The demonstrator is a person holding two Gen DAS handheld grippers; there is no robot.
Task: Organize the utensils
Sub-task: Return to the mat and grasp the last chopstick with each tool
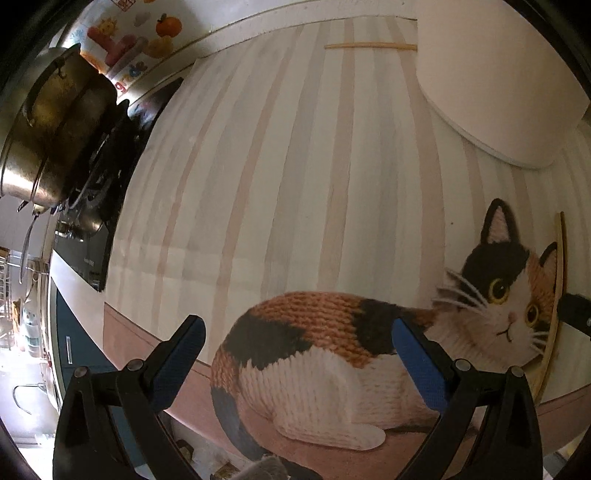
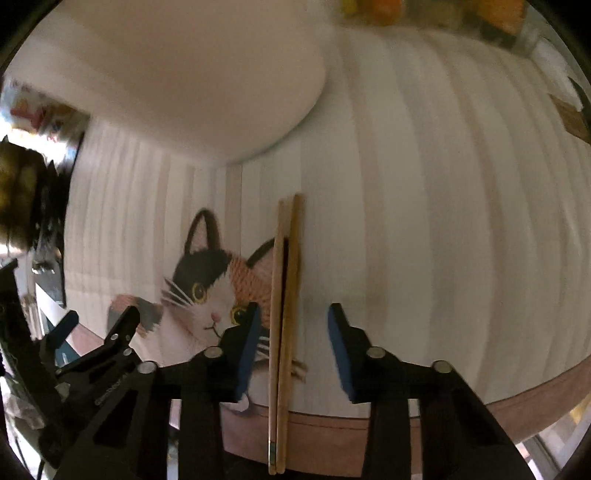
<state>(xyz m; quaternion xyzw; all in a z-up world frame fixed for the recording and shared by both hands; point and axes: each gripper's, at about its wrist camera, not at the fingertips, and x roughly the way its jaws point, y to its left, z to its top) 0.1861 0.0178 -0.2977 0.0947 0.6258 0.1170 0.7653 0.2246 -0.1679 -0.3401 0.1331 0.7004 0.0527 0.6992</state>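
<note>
A pair of wooden chopsticks (image 2: 284,332) lies side by side on the cat-print placemat (image 2: 424,221), running between the fingers of my right gripper (image 2: 291,350), which is open and just above them. The same pair shows as a thin strip at the right edge of the left wrist view (image 1: 556,295). A single chopstick (image 1: 369,46) lies at the far edge of the placemat (image 1: 295,166). My left gripper (image 1: 299,354) is open and empty over the printed cat. It also shows at the left of the right wrist view (image 2: 99,332).
A white round plate (image 1: 491,85) sits at the mat's far right corner; it also shows in the right wrist view (image 2: 166,74). A metal pot (image 1: 55,125) stands on a black stove (image 1: 110,177) to the left. A fruit-print wall (image 1: 129,33) is behind.
</note>
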